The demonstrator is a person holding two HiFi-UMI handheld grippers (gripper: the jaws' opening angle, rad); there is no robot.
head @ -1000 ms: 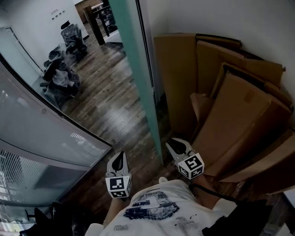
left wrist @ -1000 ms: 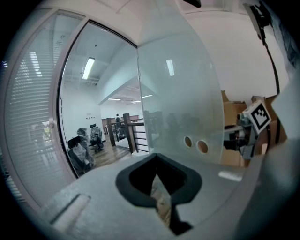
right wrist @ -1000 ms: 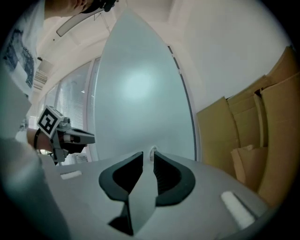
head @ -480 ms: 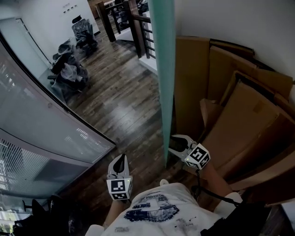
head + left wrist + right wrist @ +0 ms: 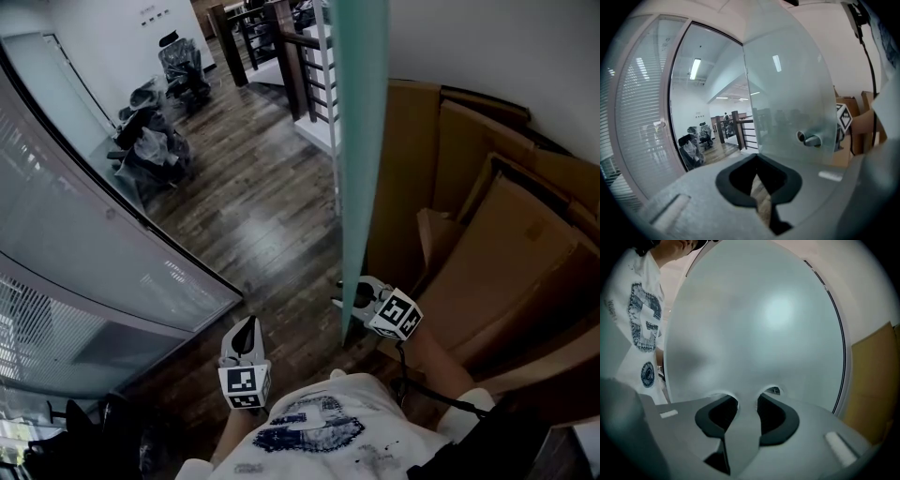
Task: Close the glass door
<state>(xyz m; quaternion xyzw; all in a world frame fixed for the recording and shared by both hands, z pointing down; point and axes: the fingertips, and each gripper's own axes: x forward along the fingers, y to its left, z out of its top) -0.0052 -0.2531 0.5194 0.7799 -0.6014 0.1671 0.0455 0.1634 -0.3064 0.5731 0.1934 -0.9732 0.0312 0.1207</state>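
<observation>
The right gripper [image 5: 743, 400] has its jaws set fairly wide round the door handle [image 5: 744, 430]. The handle is a pale stub that runs between the dark pads [image 5: 715, 420] and seems to lie against both of them; the jaws have just been closing onto it. It stands on the glass door [image 5: 759, 324], a frosted, pale green-grey pane with a thin dark strip down its far edge, which fills nearly the whole right gripper view. In the head view the door is seen almost edge on, a tall narrow green slab standing out from the white wall [image 5: 487, 47], with the right gripper low against it and pointing at its face. In the left gripper view a matching stub of the handle sticks out of the pane's other face, with the right gripper showing beside it. The left gripper [image 5: 756, 173] hangs on that other side, apart from the door, its jaws closed to a point with nothing in them. Flattened cardboard sheets [image 5: 487, 234] lean on the wall behind the door. A dark wooden floor [image 5: 253, 216] runs out to a railing [image 5: 300, 56] and a curved partition [image 5: 84, 272] with blinds.
</observation>
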